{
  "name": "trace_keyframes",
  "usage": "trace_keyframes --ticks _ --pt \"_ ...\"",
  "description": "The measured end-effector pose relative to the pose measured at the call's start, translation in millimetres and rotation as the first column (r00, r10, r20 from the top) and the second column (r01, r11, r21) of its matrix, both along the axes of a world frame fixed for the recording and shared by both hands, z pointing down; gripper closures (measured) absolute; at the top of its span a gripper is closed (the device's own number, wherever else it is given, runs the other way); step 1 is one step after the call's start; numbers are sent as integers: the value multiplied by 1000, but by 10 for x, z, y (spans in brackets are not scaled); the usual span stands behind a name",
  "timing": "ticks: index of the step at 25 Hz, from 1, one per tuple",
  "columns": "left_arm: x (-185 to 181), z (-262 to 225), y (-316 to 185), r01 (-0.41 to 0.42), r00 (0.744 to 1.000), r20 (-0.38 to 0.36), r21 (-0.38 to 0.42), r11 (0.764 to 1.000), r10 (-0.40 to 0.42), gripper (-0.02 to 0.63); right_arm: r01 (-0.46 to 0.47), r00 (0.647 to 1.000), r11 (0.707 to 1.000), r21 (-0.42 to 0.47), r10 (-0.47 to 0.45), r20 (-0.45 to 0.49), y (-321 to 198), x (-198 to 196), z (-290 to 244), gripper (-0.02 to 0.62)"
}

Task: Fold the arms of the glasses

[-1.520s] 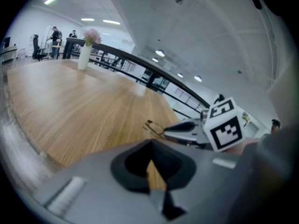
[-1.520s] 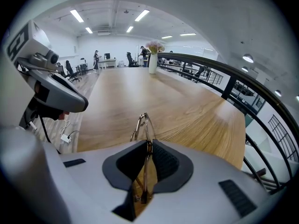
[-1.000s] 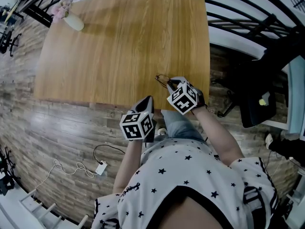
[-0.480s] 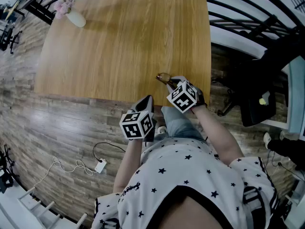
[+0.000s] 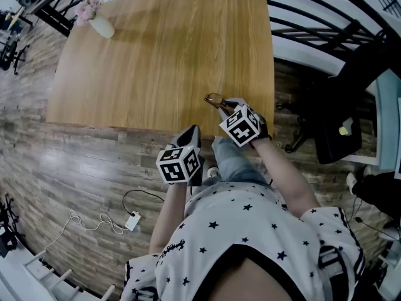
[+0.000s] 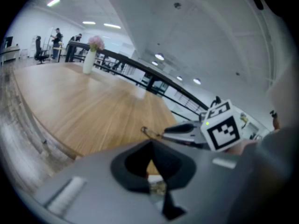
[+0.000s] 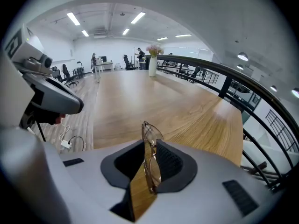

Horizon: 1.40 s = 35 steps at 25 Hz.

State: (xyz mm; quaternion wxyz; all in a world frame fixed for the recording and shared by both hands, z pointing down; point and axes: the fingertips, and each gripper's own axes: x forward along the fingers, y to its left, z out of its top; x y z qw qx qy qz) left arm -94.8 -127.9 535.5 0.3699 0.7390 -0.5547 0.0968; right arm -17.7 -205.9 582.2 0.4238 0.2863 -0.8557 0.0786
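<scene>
The right gripper point(image 7: 149, 150) pinches the thin gold wire-framed glasses point(image 7: 152, 136) edge-on between its jaws, at the near right corner of the light wooden table point(image 5: 156, 55). The left gripper point(image 6: 152, 158), jaws pressed together on nothing, sits just off the table's near edge.

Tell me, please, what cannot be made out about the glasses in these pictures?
- Whether the arms are folded: the right gripper view shows the glasses edge-on, their lower part sunk behind the right claw's body.
- Head view: the glasses are tiny, mostly behind that claw's cube.
- Left gripper view: only a small, blurred bit of frame shows beside the right claw.
</scene>
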Motion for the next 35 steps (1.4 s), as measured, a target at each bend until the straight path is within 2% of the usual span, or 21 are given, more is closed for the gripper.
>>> trace_keyframes --ticks 8,17,25,35 --pt "20 -108 125 -15 1000 11 34 999 15 598 -75 990 996 40 69 125 258 50 -368 541" --pt "129 -225 317 -46 997 61 69 997 42 599 -123 952 990 72 97 289 604 67 -746 561" --pt "149 -323 467 -61 996 73 98 993 54 599 -187 913 979 79 143 382 857 135 -941 571" --pt "227 -391 599 -74 996 63 125 989 67 598 -228 888 969 97 166 430 1128 274 -1091 572"
